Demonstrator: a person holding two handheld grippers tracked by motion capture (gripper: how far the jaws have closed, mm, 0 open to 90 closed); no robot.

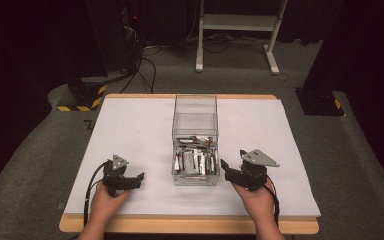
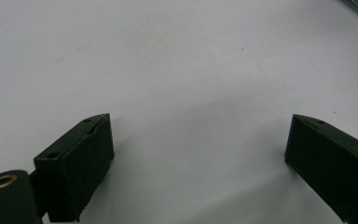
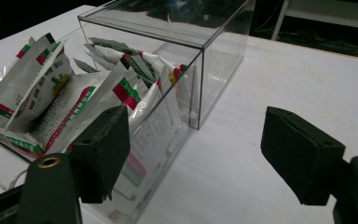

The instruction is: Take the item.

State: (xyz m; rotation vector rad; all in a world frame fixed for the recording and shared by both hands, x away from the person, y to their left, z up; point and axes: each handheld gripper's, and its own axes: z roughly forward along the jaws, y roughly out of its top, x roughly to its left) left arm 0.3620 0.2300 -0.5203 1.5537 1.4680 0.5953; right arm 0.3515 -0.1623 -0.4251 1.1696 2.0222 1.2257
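A clear plastic box stands in the middle of the white table top, its near half packed with several white sachets printed in red and green. My left gripper rests low on the table to the box's left, jaws pointing right. In the left gripper view it is open over bare white surface. My right gripper sits just right of the box, jaws aimed at its near right corner. In the right gripper view it is open, with the box and sachets close ahead, untouched by the pads.
The white table top has a wooden rim along its near edge. Bare surface lies left, right and behind the box. On the carpet beyond stand a white frame's legs, a yellow-and-black striped base and black stands.
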